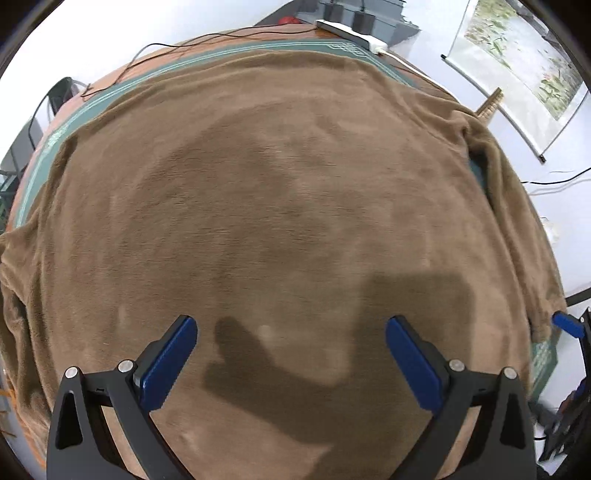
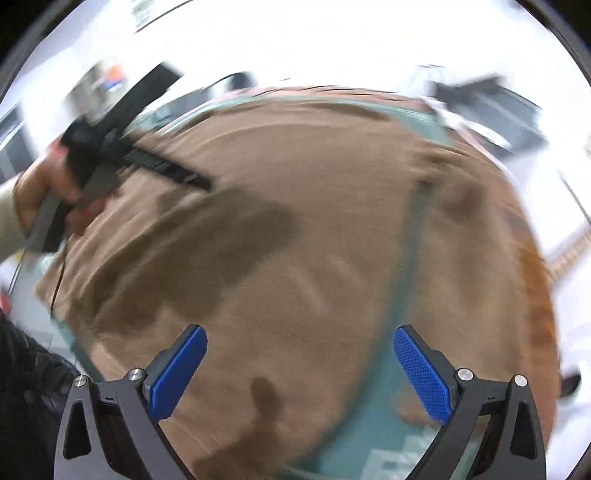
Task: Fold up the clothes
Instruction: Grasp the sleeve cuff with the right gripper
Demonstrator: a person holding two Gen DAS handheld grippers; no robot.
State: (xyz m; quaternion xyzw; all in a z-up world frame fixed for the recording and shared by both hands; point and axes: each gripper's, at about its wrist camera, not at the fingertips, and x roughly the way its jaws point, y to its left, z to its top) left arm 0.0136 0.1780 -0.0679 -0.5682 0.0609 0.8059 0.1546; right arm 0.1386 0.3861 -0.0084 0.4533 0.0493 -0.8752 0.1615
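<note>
A brown fleece garment (image 1: 280, 206) lies spread flat over the table, filling most of the left wrist view. My left gripper (image 1: 291, 332) hovers open above its near part, nothing between the blue pads (image 1: 170, 362). In the blurred right wrist view the same brown garment (image 2: 295, 236) covers the table, with one sleeve (image 2: 465, 206) lying off to the right. My right gripper (image 2: 301, 350) is open over the garment's near right edge, empty. A hand (image 2: 44, 199) holds the other gripper's handle at the left of that view.
A green mat (image 1: 110, 92) with a pale border shows around the garment on the brown table. A white power strip (image 1: 351, 35) and black cables lie at the far edge. A wall scroll (image 1: 517, 62) hangs at right. Dark clothing (image 2: 29, 398) sits at lower left.
</note>
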